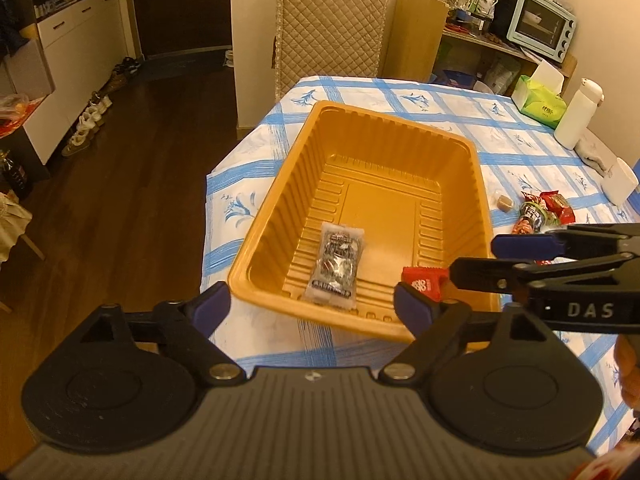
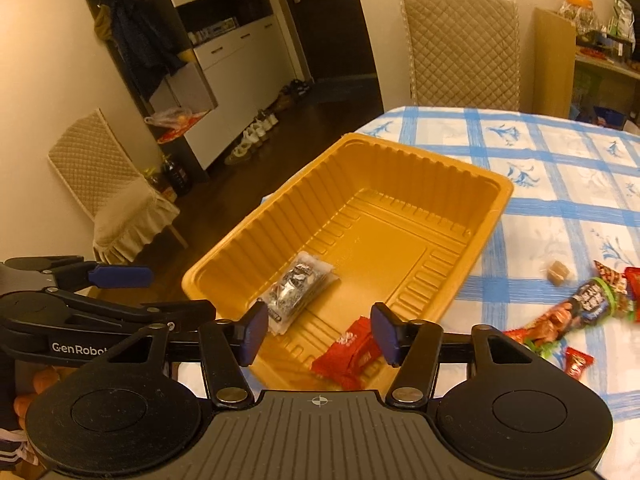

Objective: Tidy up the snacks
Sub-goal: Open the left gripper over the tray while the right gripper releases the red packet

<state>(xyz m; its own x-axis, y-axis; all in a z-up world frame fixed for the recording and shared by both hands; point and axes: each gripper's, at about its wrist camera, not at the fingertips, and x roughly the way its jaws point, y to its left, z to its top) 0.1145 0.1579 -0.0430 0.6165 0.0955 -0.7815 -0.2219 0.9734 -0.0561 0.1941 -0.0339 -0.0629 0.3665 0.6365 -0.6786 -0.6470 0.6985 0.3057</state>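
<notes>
Between the blue pads of the left gripper [image 1: 310, 300], whose jaws stand wide apart and hold nothing, lies the near end of a gold tray [image 1: 280, 184] on the tabletop [image 1: 520, 152]. Just past those jaws a silver packet [image 1: 335, 266] lies flat on the tray floor near the left wall, its long axis running from the near wall toward the far one, slightly tilted. To its right a red packet [image 2: 347, 354] sits in the tray's near right corner, right under the right gripper [image 2: 318, 334]; that gripper's jaws are also apart, with the red packet below and between the pads but not pressed by them. The red packet's long axis slants from near left to far right in the right wrist view. Outside the tray, to its right on the checked cloth, lie a small brown sweet [image 2: 559, 272], a long dark-and-green packet [image 2: 580, 310] pointing up to the right, and a small red sweet [image 2: 578, 362]. Farther off stand a tissue box [image 1: 540, 100] and a white bottle [image 1: 578, 114].
</notes>
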